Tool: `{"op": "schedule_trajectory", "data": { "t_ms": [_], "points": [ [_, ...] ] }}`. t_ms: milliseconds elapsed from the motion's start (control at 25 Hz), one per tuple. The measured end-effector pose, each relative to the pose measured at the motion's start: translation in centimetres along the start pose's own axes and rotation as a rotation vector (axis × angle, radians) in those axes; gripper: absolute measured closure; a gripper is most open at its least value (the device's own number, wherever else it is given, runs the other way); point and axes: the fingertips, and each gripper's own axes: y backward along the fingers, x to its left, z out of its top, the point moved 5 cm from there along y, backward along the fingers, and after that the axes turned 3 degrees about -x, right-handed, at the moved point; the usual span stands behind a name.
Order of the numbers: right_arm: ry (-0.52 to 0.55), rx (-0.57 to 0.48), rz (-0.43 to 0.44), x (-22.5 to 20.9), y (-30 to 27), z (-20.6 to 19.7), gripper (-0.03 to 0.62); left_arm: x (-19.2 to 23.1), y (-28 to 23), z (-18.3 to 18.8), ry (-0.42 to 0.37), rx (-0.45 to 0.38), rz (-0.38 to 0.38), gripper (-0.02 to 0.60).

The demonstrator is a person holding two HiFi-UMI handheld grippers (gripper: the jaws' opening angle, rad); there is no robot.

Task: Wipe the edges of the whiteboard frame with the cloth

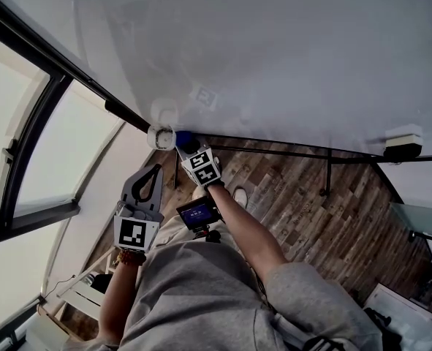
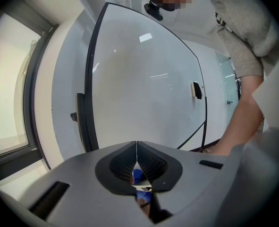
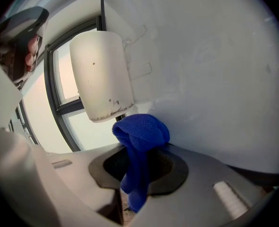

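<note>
Fingers (image 3: 108, 168) of the right gripper (image 3: 138, 170) clenched on a blue cloth (image 3: 142, 135); the cloth bunches above the pads, a tail hanging down between them. Cloth sits at a corner of the whiteboard (image 1: 274, 50), just under the white corner cap (image 3: 101, 74), against the board's face. In the head view, cloth and cap lie side by side where the black frame (image 2: 88, 79) edges meet. Whether the cloth touches the cap: cannot tell.

Left gripper (image 2: 137, 151): jaws pressed together, nothing between them. It hangs apart from the board, below the right gripper in the head view, tips pointing toward the same corner. Wood floor (image 1: 296, 203) beyond.
</note>
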Motion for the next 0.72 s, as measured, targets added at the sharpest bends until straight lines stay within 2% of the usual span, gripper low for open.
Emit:
{"op": "schedule_trajectory", "data": {
  "t_ms": [120,280,480,720],
  "points": [
    [0.005,-0.020,0.010,0.2,0.0,-0.1,0.497,0.0,-0.1,-0.1,0.010,0.009,0.001,0.574],
    [0.030,-0.022,0.081,1.8,-1.2,1.4,0.497,-0.1,-0.4,-0.2,0.006,0.011,-0.007,0.574],
    [0.017,-0.036,0.096,2.8,-2.4,1.4,0.497,-0.2,-0.5,0.3,-0.001,0.003,-0.011,0.574],
    [0.092,-0.049,0.155,3.5,-3.3,1.5,0.496,0.1,-0.2,0.4,-0.016,0.005,-0.005,0.574]
  ]
}}
